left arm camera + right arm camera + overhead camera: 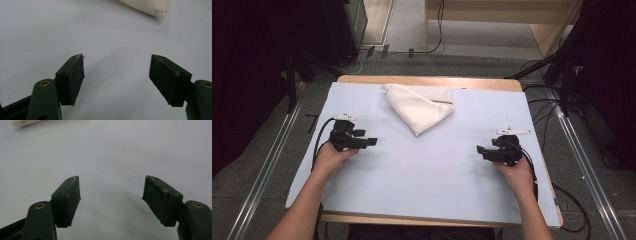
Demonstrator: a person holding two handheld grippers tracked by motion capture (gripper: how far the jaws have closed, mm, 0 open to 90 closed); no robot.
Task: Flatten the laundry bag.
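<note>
A cream-white folded cloth (419, 106) lies on the pale blue mat (427, 165) toward the table's far side, one corner pointing at the person. Its mesh corner (150, 6) shows at the top of the left gripper view, and a scrap of its edge (22, 122) at the top left of the right gripper view. My left gripper (371, 142) rests on the mat at the left, pointing right, jaws wide and empty (117, 58). At the right, my right gripper (480, 150) points left, also open with nothing between its jaws (112, 178).
The mat covers a wooden table (432, 81); its front edge runs near the person's forearms. Cables (319, 137) trail from both grippers. Metal rails (267, 170) and dark stands (562, 65) flank the table on the floor.
</note>
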